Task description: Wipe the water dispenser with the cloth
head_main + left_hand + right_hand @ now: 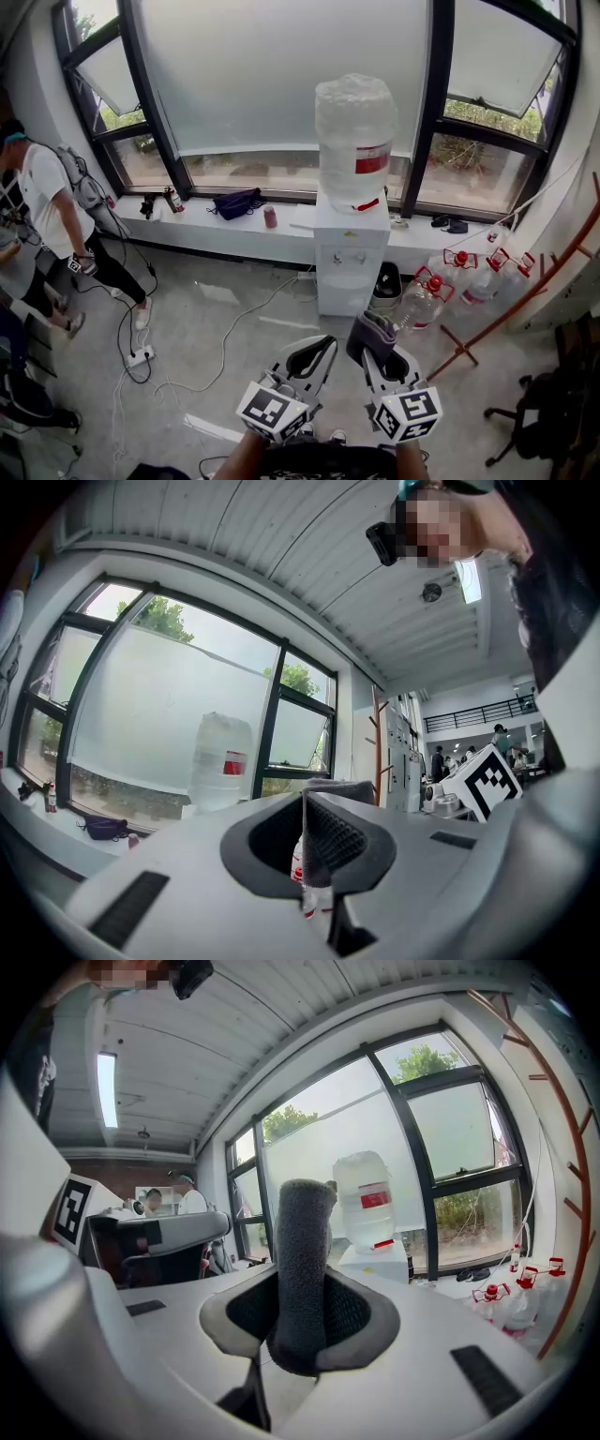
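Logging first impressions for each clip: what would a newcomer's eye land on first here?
The white water dispenser below the middle of the window, topped by a large clear bottle, stands out first. Next comes the grey cloth clamped in the right gripper low in the head view, well short of the dispenser. Red-capped jugs stand beside it on the floor.

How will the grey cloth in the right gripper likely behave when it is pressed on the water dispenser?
The cloth looks thick and fleecy, so probably soft and light. It stands up from the shut right gripper in a fold, so it may hold some shape, yet likely flattens against the water dispenser.
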The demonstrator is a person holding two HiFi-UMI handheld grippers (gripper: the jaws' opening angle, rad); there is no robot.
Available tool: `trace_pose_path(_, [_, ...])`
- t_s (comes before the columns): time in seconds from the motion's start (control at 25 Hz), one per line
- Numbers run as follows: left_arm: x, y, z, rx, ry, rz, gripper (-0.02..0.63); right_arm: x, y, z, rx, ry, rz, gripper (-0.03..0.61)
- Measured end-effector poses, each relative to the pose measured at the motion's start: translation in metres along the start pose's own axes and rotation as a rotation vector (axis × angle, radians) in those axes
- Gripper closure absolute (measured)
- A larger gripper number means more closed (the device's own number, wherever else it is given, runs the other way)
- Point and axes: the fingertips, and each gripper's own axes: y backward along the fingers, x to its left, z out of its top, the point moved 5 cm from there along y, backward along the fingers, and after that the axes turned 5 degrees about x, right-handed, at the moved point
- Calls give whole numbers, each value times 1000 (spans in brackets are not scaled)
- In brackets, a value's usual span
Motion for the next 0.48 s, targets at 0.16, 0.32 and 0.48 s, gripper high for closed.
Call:
trace_pose_path(0.16, [-4,-8,5,-13,-21,31,588,-10,-2,-8,4,8,39,463])
trace_pose_path(0.32, [-8,-12,-4,3,-23,56,588,-17,-3,-16,11,-3,71,463])
trace_pose_path(0.48, [-4,-16,-12,40,-8,79,588,-20,-10,-20,33,-19,84,463])
